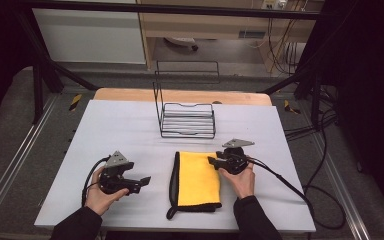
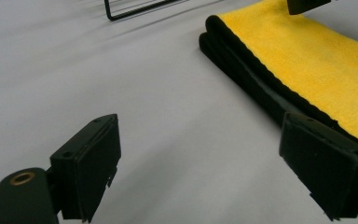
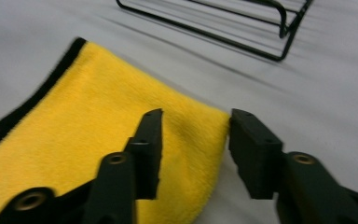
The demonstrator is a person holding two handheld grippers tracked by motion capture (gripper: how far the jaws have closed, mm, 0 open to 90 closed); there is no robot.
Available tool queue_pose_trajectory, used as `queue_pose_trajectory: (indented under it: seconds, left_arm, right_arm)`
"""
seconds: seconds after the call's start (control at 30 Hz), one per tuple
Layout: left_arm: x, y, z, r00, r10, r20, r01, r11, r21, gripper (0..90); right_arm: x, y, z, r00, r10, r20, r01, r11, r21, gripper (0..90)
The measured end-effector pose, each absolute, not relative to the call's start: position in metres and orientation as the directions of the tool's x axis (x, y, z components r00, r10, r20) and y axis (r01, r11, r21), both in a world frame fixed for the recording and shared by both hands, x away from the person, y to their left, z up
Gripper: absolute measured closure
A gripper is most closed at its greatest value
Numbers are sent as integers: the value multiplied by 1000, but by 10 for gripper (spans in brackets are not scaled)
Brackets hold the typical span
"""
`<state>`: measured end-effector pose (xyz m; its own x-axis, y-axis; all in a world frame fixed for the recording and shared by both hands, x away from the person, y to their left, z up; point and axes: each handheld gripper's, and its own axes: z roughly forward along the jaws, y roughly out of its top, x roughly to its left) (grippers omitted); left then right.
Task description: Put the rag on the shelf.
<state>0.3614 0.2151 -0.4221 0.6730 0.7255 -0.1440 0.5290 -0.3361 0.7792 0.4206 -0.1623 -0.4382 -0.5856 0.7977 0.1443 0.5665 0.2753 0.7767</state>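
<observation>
A folded yellow cloth (image 1: 198, 179) with a black edge lies flat on the white table, near its front middle. My right gripper (image 1: 212, 161) is open at the cloth's far right corner; in the right gripper view its jaws straddle the cloth's (image 3: 98, 121) edge, one above the yellow, one over bare table. My left gripper (image 1: 144, 182) is open, low over the table, a little left of the cloth and pointing at it. In the left gripper view the cloth's (image 2: 317, 60) black folded edge runs just beyond the right-hand jaw.
A black wire rack (image 1: 187, 117) with a tall upright frame stands behind the cloth at the table's middle back. The white table (image 1: 120, 130) ends near my forearms at the front. Cables (image 1: 300, 192) trail off the right side toward the floor.
</observation>
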Motion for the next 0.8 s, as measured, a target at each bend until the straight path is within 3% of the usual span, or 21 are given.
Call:
queue_pose_trajectory:
  seconds: [0.03, 0.17, 0.3, 0.47, 0.8]
  left_arm:
    - [361, 215, -422, 678, 720, -149, 529, -338, 778, 114]
    - [361, 213, -421, 682, 716, -151, 529, -340, 778, 83]
    - [364, 210, -417, 679, 716, -160, 532, -330, 780, 68]
    - [368, 204, -413, 680, 717, -154, 534, -340, 774, 69]
    - [392, 175, -403, 679, 718, -149, 541, -353, 763, 114]
  right_arm:
    - [420, -163, -436, -596, 789, 148, 554, 271, 787, 401]
    - [415, -167, -428, -615, 774, 151, 533, 267, 802, 224]
    - [407, -171, -421, -635, 755, 163, 532, 275, 801, 119]
    - [399, -185, -418, -645, 735, 211, 536, 237, 810, 51]
    - [379, -208, -424, -639, 734, 229, 539, 215, 814, 24]
